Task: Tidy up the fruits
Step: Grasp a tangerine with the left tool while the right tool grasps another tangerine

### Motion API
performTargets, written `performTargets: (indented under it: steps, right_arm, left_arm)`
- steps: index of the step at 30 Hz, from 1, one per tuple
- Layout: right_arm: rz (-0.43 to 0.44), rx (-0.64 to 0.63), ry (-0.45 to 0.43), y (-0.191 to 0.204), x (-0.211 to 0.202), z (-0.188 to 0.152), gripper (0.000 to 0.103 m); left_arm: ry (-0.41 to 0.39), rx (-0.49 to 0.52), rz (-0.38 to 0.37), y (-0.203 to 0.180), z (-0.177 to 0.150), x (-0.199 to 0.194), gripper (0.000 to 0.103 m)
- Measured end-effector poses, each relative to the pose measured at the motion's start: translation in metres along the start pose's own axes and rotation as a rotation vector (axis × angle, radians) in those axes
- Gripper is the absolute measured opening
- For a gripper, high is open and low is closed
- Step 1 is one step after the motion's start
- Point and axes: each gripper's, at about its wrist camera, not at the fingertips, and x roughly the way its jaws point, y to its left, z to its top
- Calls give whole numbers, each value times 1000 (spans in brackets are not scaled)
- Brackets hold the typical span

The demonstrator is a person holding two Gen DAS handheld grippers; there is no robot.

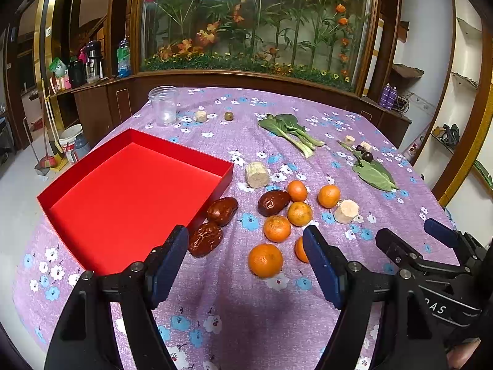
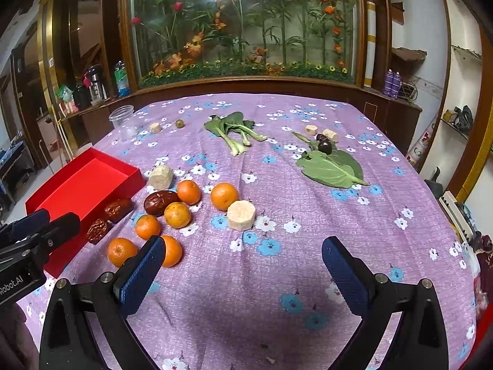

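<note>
An empty red tray [image 1: 132,197] lies at the left of the purple flowered tablecloth; it also shows in the right wrist view [image 2: 77,185]. Several small oranges [image 1: 265,260] [image 2: 224,196] and three brown dates [image 1: 222,211] [image 2: 160,202] lie just right of it. My left gripper [image 1: 246,243] is open and empty, hovering near the closest orange. My right gripper [image 2: 243,254] is open and empty, to the right of the fruit; its tips also show in the left wrist view [image 1: 409,237].
Pale cut root chunks [image 1: 256,174] [image 2: 241,215], bok choy [image 1: 288,129], a large green leaf [image 2: 331,169] with dark small fruits [image 2: 324,146], a small green fruit [image 1: 228,116] and a clear plastic cup [image 1: 163,104] lie farther back. A wooden cabinet stands behind the table.
</note>
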Motion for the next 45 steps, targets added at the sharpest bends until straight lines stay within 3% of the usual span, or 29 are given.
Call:
performTargets:
  steps: [14,33,45]
  right_arm:
    - [27,-35,15,12,15,-6,103]
    - [60,-53,47,15,37,-11,103]
    - [212,-111,125,30,56,-6,88]
  left_arm:
    - [8,12,14,3,-5,9,76]
    - [83,35,37,7,-10,43,76]
    - [115,25,62,16,-9,56,76]
